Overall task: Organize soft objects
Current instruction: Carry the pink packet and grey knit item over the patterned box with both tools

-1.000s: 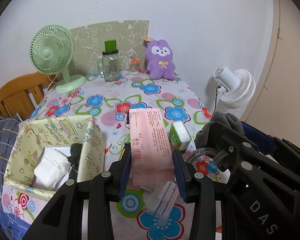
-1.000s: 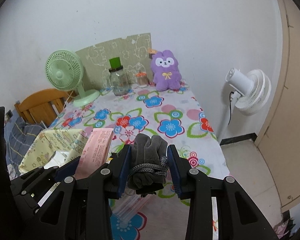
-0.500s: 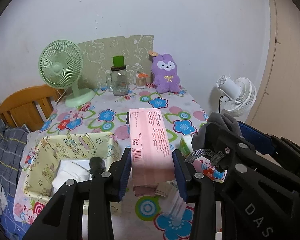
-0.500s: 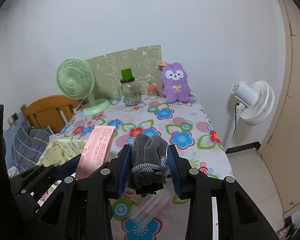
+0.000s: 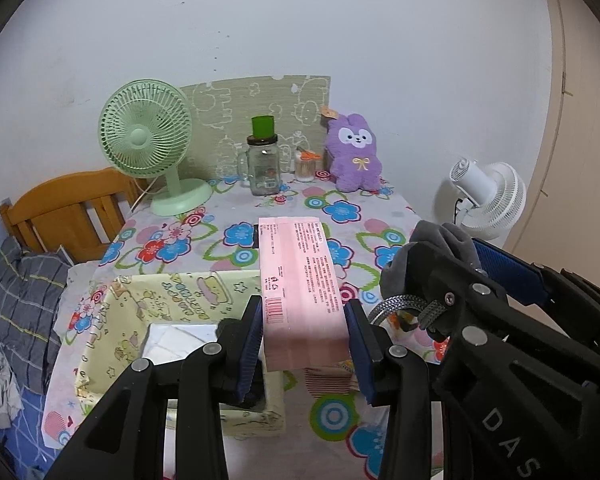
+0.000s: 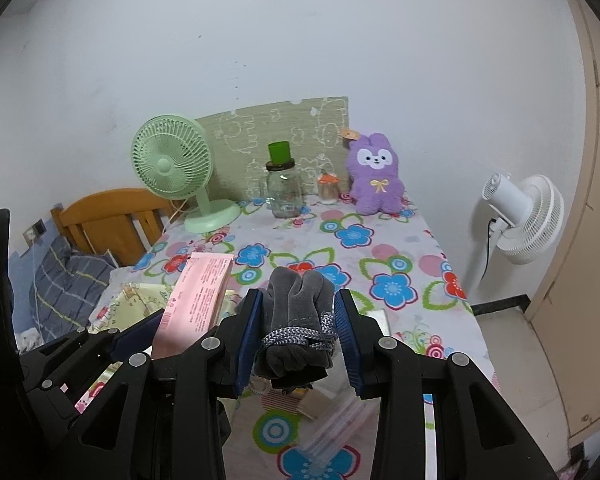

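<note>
My left gripper [image 5: 303, 320] is shut on a pink soft pack [image 5: 300, 276], its blue pads pressing both long sides, held above the flowered table [image 5: 220, 240]. Beside it on the right, my right gripper [image 6: 298, 316] is shut on a grey fleece bundle [image 6: 296, 300] tied with a grey cord. The bundle [image 5: 440, 240] also shows at the right of the left wrist view. Below and left of the pink pack stands a yellow patterned fabric box [image 5: 172, 292] with a white folded item [image 5: 180, 338] inside. A purple plush bunny [image 5: 354, 156] leans at the table's far edge.
A green desk fan [image 5: 146, 140], a glass jar with a green cup on top [image 5: 264, 168] and a small jar [image 5: 305, 166] stand at the back. A white floor fan [image 5: 488, 200] is right of the table, a wooden chair [image 5: 68, 208] left. Flat packs [image 6: 332, 396] lie under the grippers.
Both grippers have risen and drawn back from the table, still holding the pink pack and the grey bundle. The yellow box now sits lower and more under the left gripper.
</note>
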